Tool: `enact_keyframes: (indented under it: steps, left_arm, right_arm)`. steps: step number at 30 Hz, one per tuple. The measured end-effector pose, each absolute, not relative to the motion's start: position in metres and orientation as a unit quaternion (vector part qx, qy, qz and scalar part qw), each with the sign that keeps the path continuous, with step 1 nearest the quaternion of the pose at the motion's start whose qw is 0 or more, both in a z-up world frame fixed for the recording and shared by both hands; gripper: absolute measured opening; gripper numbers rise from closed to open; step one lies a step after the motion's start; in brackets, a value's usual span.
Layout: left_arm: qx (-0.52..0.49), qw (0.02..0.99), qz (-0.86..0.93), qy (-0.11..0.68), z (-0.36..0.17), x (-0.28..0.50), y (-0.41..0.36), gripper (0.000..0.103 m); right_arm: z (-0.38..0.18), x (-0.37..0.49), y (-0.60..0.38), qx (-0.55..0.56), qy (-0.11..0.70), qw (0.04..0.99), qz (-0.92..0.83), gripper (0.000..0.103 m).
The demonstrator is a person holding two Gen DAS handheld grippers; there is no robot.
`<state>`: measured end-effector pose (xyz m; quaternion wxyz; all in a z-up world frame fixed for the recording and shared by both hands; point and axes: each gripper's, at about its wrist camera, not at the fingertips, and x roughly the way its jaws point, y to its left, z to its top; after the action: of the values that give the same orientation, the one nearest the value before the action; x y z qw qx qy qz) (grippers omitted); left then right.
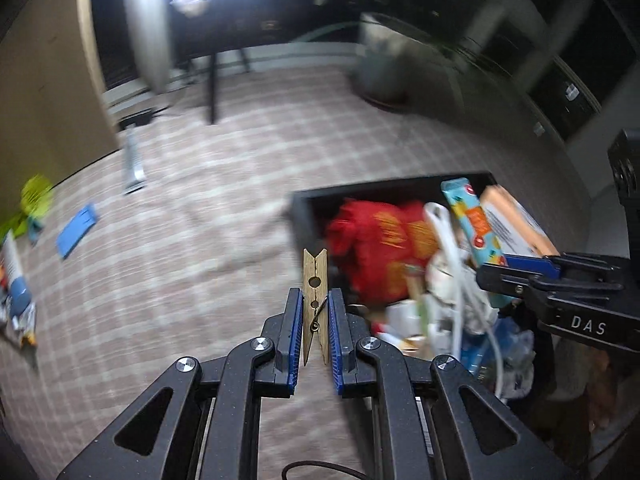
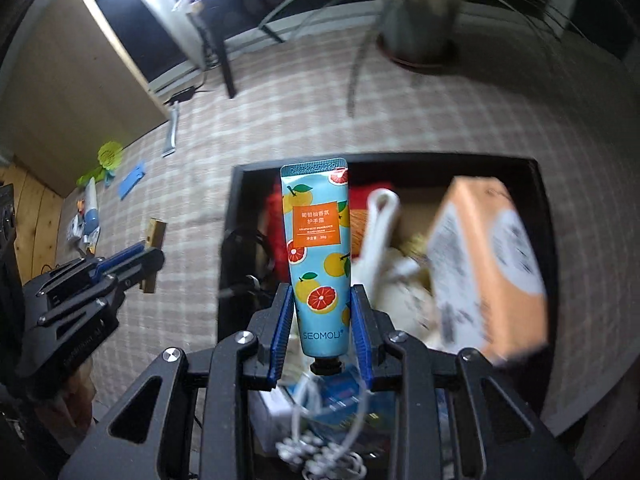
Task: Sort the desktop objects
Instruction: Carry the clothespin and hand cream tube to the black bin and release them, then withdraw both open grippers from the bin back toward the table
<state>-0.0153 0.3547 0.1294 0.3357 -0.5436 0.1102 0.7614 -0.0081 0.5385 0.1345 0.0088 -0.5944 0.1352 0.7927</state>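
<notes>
- The left tongs (image 1: pixel 314 316) grip a wooden clothespin (image 1: pixel 315 300), held upright just left of the black box (image 1: pixel 298 216) on the checked worktop (image 1: pixel 180 240).
- The right tongs (image 2: pixel 322 320) clasp a hand cream tube (image 2: pixel 318 256), cap down, above the crowded box (image 2: pixel 232 240).
- Judgement: each item should be carried low over a free gap in the box and released gently, clear of the white cable (image 2: pixel 320 452) and the tilted orange carton (image 2: pixel 488 264).
</notes>
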Motion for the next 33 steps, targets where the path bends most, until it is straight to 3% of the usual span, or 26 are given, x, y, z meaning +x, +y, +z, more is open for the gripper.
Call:
enact_keyframes:
  steps: [17,19,20,21,33]
  left_arm:
    - [-0.525,0.398,0.734,0.164,0.136,0.031,0.407,0.012]
    - [-0.528,0.409,0.726,0.166,0.136,0.033,0.409,0.021]
    - [-0.528,0.406,0.727,0.167,0.137,0.033,0.408,0.04]
    - [-0.521,0.405,0.733,0.165,0.139,0.032,0.406,0.046]
    - [-0.516,0.371,0.756,0.157,0.14,0.001,0.373,0.044]
  right_arm:
    - [0.131,0.022,0.564,-0.592,0.158,0.033,0.79,0.029]
    - [0.133,0.021,0.562,-0.593,0.15,0.028,0.791,0.031]
    - [0.135,0.021,0.561,-0.59,0.148,0.032,0.793,0.033]
    - [0.138,0.021,0.561,-0.588,0.146,0.036,0.795,0.035]
    - [0.159,-0.009,0.53,-0.577,0.129,0.008,0.807,0.035]
